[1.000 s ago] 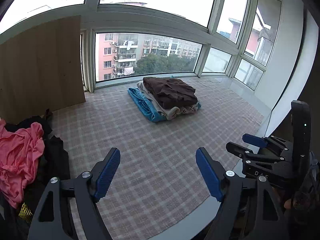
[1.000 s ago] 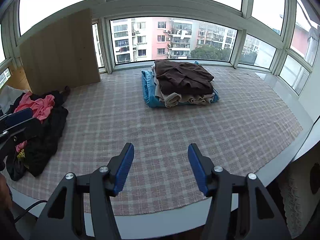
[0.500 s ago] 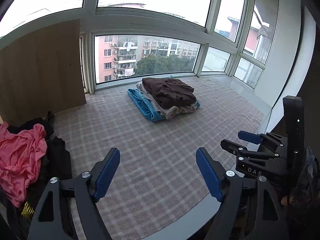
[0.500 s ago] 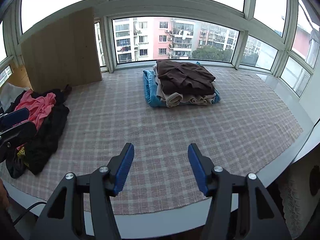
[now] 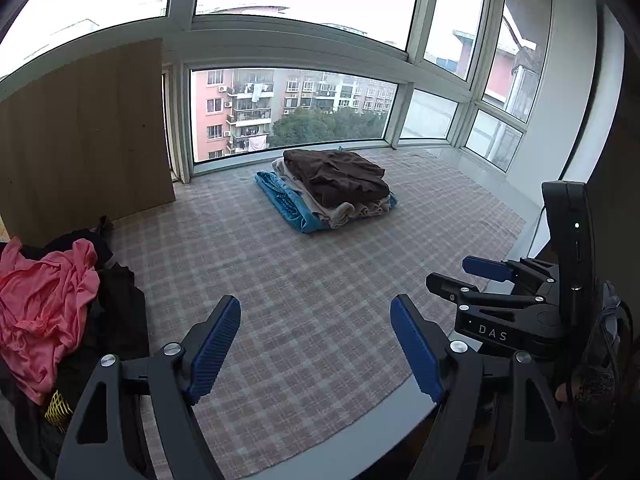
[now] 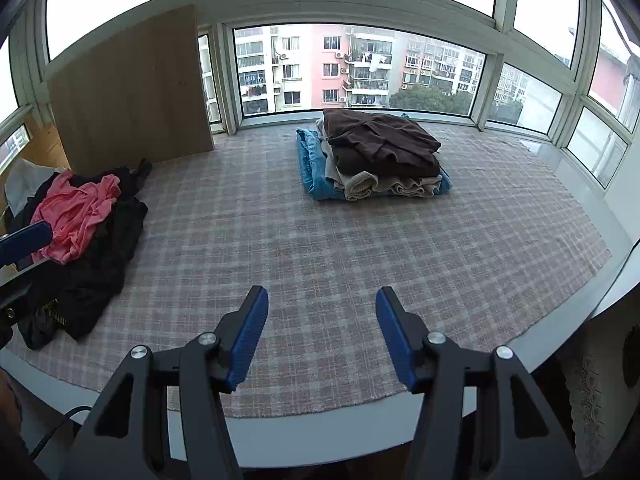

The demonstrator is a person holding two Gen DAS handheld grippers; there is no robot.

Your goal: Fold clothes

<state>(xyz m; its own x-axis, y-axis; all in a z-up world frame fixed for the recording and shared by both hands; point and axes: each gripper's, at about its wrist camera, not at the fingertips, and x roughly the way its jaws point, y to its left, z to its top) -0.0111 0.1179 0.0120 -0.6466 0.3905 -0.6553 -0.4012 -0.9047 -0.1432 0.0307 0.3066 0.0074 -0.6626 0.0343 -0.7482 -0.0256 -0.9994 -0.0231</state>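
Left gripper (image 5: 316,344) and right gripper (image 6: 322,336) held wide open, nothing gripped. Folded stack (image 6: 376,156) seen ahead; unfolded pile (image 6: 80,216) left.

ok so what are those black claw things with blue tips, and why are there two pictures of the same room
Each claw is a hand-held gripper; a person carries one in each hand, and a small camera on each looks forward along its fingers, hence two pictures. The left gripper fills the foreground of its own view, with the right gripper off to the side. The right gripper's own view shows a checked mat by the windows. On it sit a folded stack of clothes with a brown garment on top, and an unfolded heap with a pink garment. Both grippers are open and hold nothing.
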